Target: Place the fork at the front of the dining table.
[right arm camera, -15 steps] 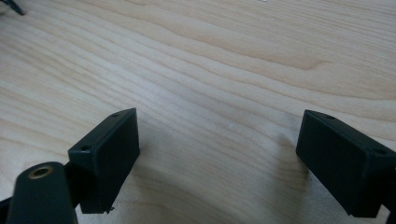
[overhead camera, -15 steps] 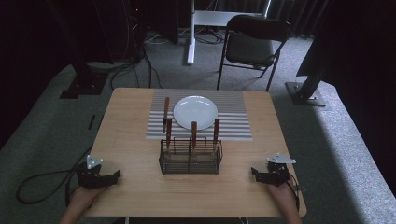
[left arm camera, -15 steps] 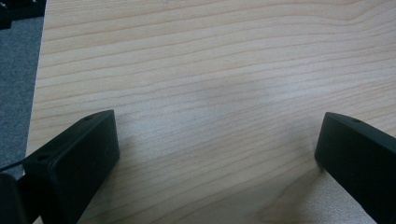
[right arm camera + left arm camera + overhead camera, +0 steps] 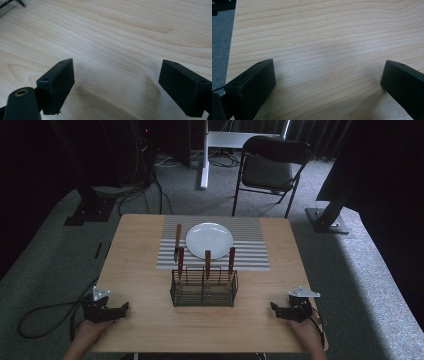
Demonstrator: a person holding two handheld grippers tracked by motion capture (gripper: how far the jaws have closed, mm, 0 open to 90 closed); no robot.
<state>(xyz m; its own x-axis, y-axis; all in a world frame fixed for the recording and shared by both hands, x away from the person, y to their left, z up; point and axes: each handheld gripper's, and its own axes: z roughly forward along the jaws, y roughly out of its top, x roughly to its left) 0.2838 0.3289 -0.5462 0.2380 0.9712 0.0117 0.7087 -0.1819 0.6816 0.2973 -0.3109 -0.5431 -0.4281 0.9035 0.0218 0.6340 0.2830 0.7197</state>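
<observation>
Wire basket mid-table, nearest things to both grippers, three wooden-handled utensils upright in it. High view: left gripper at near left table edge, right gripper at near right, both well apart from basket; plate on striped mat behind basket, knife beside plate. Left gripper view: jaws wide apart, nothing between, bare wood below. Right gripper view: jaws wide apart, empty, bare wood below.
</observation>
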